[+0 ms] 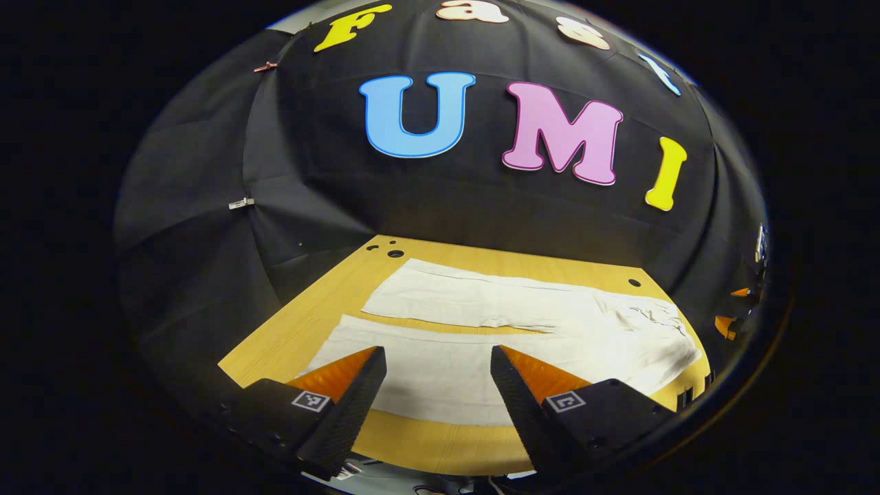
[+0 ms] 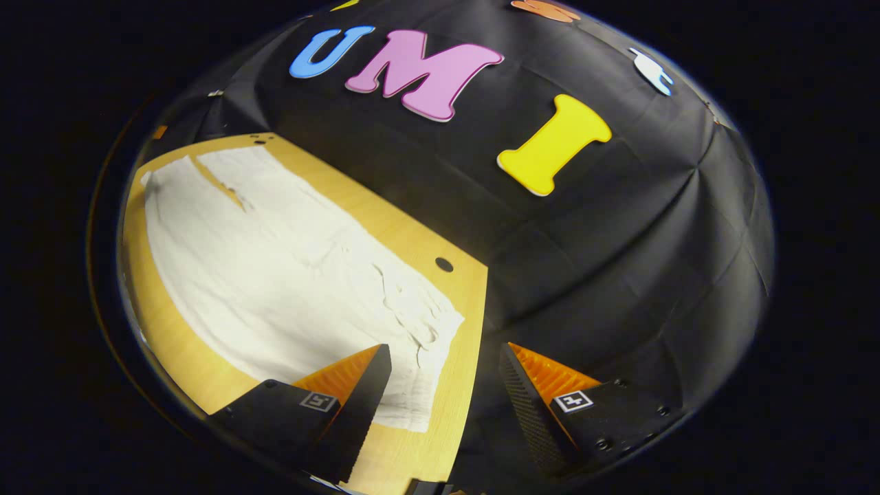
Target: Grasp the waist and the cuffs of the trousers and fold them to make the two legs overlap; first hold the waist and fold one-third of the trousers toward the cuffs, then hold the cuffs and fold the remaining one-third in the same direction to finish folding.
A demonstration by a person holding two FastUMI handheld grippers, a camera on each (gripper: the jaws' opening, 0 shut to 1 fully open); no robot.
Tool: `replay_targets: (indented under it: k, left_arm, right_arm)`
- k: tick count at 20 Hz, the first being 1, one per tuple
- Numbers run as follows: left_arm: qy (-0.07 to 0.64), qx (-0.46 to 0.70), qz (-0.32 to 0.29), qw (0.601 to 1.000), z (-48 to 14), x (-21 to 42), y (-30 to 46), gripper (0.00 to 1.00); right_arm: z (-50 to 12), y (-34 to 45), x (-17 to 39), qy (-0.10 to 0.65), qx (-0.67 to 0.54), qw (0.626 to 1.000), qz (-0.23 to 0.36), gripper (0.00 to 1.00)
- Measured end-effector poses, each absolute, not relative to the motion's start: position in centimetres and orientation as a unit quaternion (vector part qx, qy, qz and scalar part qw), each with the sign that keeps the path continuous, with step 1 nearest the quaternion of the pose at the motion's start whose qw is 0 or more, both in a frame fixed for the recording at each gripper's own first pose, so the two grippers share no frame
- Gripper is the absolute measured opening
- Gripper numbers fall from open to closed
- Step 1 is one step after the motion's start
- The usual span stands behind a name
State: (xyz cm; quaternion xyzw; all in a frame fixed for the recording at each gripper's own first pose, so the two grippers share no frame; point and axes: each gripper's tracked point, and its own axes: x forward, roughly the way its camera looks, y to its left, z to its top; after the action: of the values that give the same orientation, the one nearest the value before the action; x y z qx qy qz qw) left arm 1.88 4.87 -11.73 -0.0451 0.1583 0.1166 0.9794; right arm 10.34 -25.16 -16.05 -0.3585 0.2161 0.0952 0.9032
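In the left gripper view the left gripper (image 1: 438, 361) hangs with fingers spread, holding nothing; the trousers (image 1: 481, 330) lie flat on the table (image 1: 275, 344) mid-frame, the near leg between the fingertips. In the right gripper view the right gripper (image 2: 445, 357) is spread too, trousers (image 2: 275, 275) centre-left, waist beside its left finger

Recording booth, not a home. Black cloth wall (image 1: 481, 206) hangs in creased panels behind and beside the work area, pinned with small clips (image 1: 241, 203). A light wooden bench (image 1: 323, 302) with drilled round holes (image 1: 395, 254) stands against the cloth. Pale trousers (image 1: 522, 323) lie spread flat on it, staged under even artificial light.
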Motion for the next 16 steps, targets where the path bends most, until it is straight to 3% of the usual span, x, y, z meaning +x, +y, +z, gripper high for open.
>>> replay_targets:
  k: [12,16]
  left_arm:
    - [0.186,-0.026,0.151,0.970,-13.5,2.5,3.5,0.98]
    - [0.196,-0.009,0.152,0.969,-13.6,2.6,3.1,0.98]
  right_arm:
    - [-28.0,-30.3,8.6,0.303,-0.550,0.731,0.267,0.98]
    - [-29.5,-29.8,9.3,0.291,-0.577,0.707,0.287,0.98]
